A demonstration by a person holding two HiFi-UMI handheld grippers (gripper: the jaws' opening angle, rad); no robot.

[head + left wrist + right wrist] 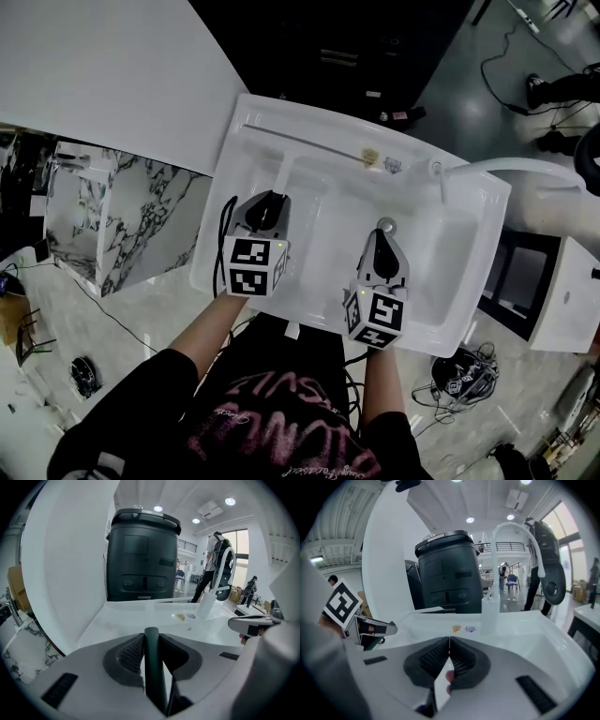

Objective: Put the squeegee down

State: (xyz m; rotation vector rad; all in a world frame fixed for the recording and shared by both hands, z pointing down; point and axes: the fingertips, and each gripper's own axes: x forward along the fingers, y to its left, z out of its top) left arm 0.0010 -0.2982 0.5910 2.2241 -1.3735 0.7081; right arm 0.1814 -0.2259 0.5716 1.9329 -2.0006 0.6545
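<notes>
Nearest to us, our left gripper (pixel 151 641) is clamped on the squeegee's dark green, round-ended handle (pixel 152 672). The ribbed pads press it from both sides and the stub stands upright between them. That is where the squeegee is: in our left gripper, above the white moulded sink unit (pixel 242 141) and not yet resting on it. No view shows us the blade end, so we cannot say which way it hangs. We judge the firm grip sensible, since a loose handle would swing on the way down.

Our right gripper (pixel 449 641) has its jaws pressed together with nothing between them. In the head view it hovers over the right part of the sink. We read that as parking. It stays out of the left gripper's path, yet is near enough to help.

The left gripper (pixel 270 202) sits over the left part of the sink and the right gripper (pixel 383 231) just beside it, apart. The flat white surface ahead looks bare, save for two small stickers, one yellowish and one purple (pixel 380 160), near the back edge. That suggests a fair spot for laying the tool flat.

Further on, a white curved faucet (pixel 513 529) rises at the sink's right. We would keep the handle away from it when lowering. Beyond the sink stands a large black lidded bin (pixel 140 555), and a plain white panel (pixel 94 66) runs along the left.
</notes>
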